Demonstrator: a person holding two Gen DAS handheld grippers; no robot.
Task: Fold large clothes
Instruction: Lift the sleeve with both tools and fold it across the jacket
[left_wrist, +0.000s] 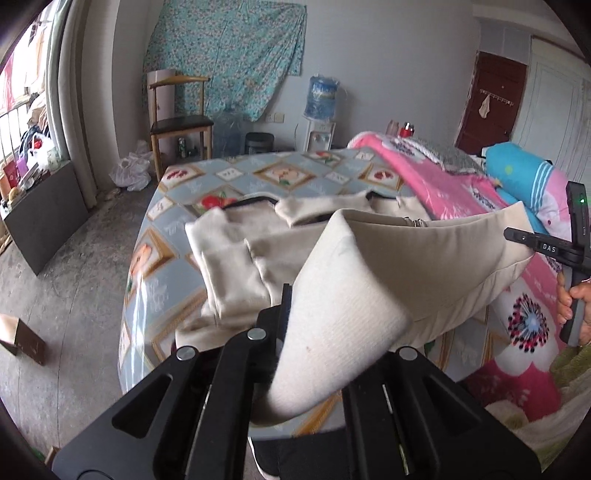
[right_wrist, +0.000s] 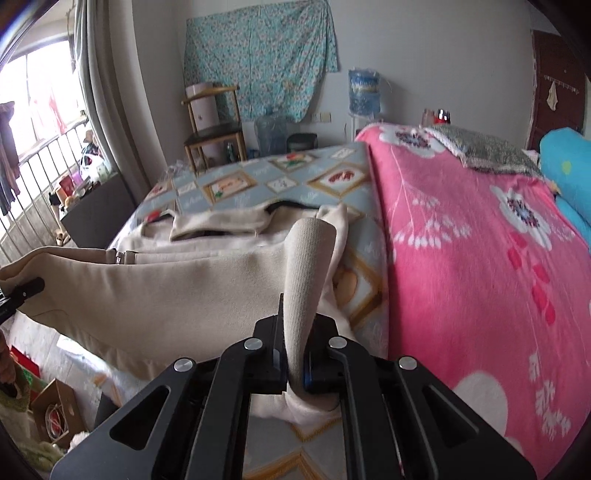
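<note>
Cream knitted fabric garment (left_wrist: 347, 280) pinched in both closed hand-held grippers, left (left_wrist: 291, 317) and right (right_wrist: 295, 343) (hem raised), its far part ahead of them on the bed (left_wrist: 236, 173).

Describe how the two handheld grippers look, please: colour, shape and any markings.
Both the left gripper and the right gripper are matt black, with angular linkage arms and round silver pivot bolts. The right one shows a white "DAS" marking, a green light and a blue inner pad.

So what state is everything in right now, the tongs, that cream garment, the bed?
Left tongs: shut on the cream garment's hem.
Right tongs: shut on the same hem.
Cream garment: near edge lifted, the rest lying on the bed.
Bed: covered by a patterned sheet.
Pink blanket: spread out beside the garment.
</note>
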